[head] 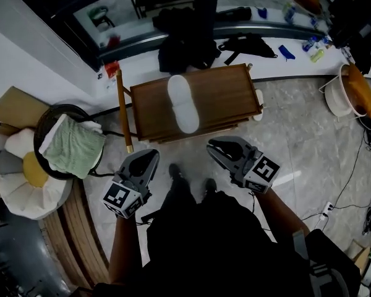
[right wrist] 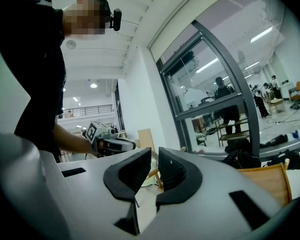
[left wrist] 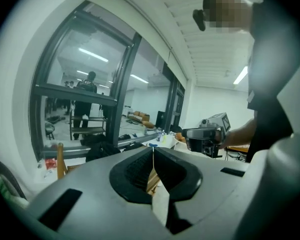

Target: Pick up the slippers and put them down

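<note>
Head view, looking steeply down: finds the slippers (head: 183, 104) lying as one long pale shape in the middle of the wooden table (head: 226, 91), untouched. Cannot tell from here whether stacked or laid end to end. Puts the left claw (head: 149, 156) and the right claw (head: 215, 146) low on the near side of the table, either side of the person's feet. Sets both well apart from the slippers and from each other, pointing toward the table. Judged from that: pick-up not yet begun, so everything left to do, namely reach over the near edge, open up, take hold, lift, set down again.

Left gripper view: shows its jaws pressed together at the tips, clenched on nothing. Right gripper view: shows its jaws drawn in to a thin slit, likewise clenched and empty.

Only in the head view: the slippers themselves, the whole tabletop, a green towel (head: 74, 147) on a round stand to the left, and a wooden pole (head: 123, 113) beside the table's left edge. Only in the gripper views: the state of the jaws, the tall window (left wrist: 90, 84) ahead with people beyond the glass, and each claw seen from the other's side. Catch no more of the table than a sliver of brown wood past the jaws, and nothing of the slippers.
</note>
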